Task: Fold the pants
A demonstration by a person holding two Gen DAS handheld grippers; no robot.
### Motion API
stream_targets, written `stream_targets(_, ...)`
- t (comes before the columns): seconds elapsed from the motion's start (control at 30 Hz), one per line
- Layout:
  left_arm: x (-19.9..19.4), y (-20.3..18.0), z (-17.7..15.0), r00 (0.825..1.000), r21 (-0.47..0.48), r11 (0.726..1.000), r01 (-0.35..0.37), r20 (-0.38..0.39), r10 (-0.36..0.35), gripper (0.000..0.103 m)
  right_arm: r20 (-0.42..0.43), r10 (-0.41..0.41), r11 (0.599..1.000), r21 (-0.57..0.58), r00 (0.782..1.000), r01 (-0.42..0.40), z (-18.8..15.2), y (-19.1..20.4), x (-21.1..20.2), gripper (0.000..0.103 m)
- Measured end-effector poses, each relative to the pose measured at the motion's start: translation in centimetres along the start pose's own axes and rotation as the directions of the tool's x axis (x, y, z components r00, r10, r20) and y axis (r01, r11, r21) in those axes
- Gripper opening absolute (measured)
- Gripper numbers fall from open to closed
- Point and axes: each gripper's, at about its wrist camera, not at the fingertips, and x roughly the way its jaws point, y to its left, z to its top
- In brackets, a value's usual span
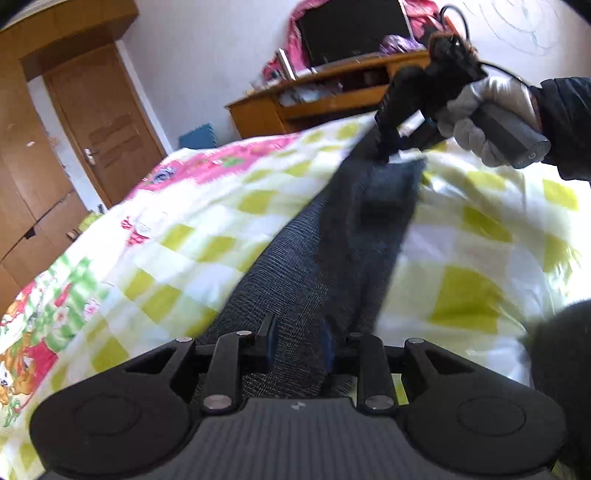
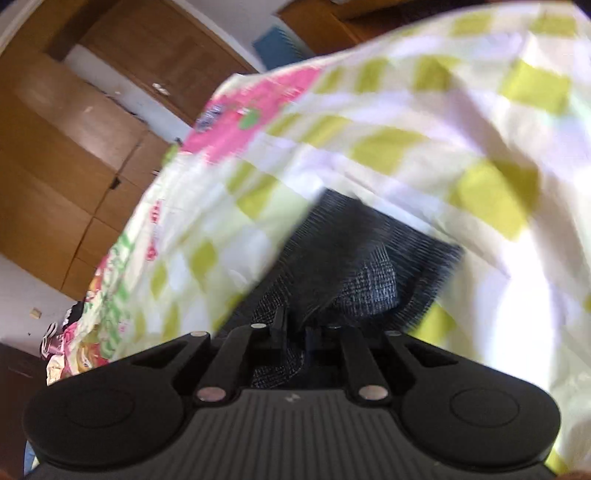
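Dark grey woven pants lie stretched in a long band across a bed with a yellow-green checked quilt. My left gripper is shut on the near end of the pants. My right gripper, held by a gloved hand, pinches the far end of the band. In the right wrist view my right gripper is shut on bunched pants fabric above the quilt.
A wooden door and wardrobe stand at the left. A wooden desk with a dark monitor and pink clothes stands behind the bed. A blue mat leans by the wall.
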Motion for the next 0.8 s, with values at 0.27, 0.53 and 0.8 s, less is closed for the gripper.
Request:
stream_targets(0.27,0.7,-2.6,-0.3,0.997,0.078,0.995,0.054,-0.060,-0.050,0.040,0.094,0.083,0.986,0.137,0.992,-0.095,0.6,-2.4,-0.7,0.012)
stream_targets(0.53,0.8,-1.9,1.1,0.999,0.068,0.997,0.029,-0.028,-0.028,0.041,0.148,0.288,0.957,-0.022,0.946,-0.288,4.0,3.7,-2.7,0.005)
stream_targets(0.8,0.2,-1.4,1.5,1.000,0.063,0.998,0.009,-0.014,-0.009,0.041,0.210,0.560,0.822,-0.258,0.801,-0.507,5.5,11.3,-7.0,0.004)
